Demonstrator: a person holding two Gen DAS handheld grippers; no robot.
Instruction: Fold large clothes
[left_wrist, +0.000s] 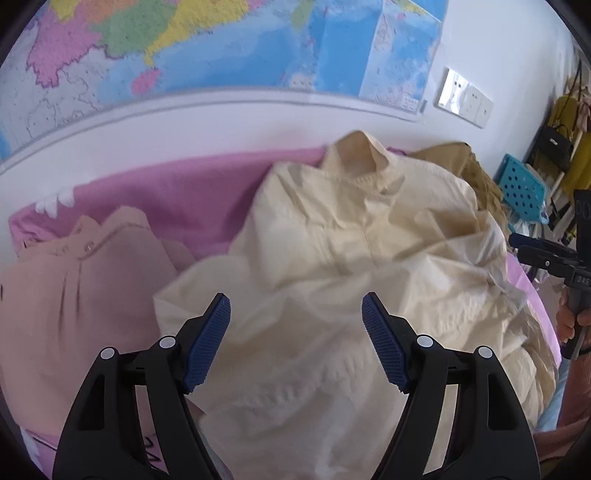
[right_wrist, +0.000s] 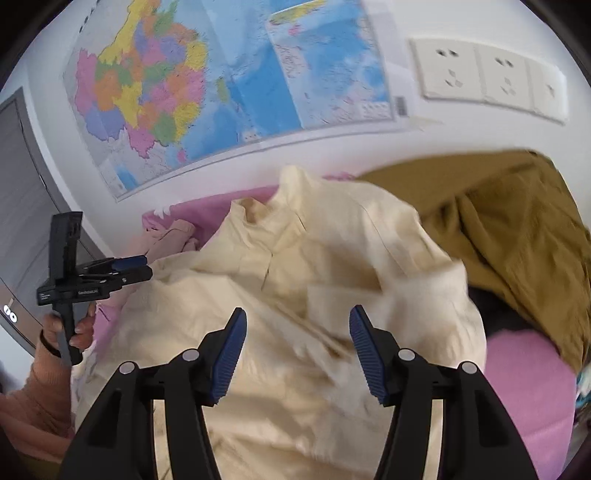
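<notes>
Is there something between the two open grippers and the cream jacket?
Nothing visible. The cream jacket lies directly ahead of the open left gripper and right gripper; the peach garment and brown garment lie beside it.

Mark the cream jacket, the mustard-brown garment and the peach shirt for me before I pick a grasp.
cream jacket (left_wrist: 369, 236): left wrist view, chest panel below the collar.
mustard-brown garment (right_wrist: 517, 229): right wrist view, middle of its crumpled body.
peach shirt (left_wrist: 74, 288): left wrist view, front panel below the buttons.
</notes>
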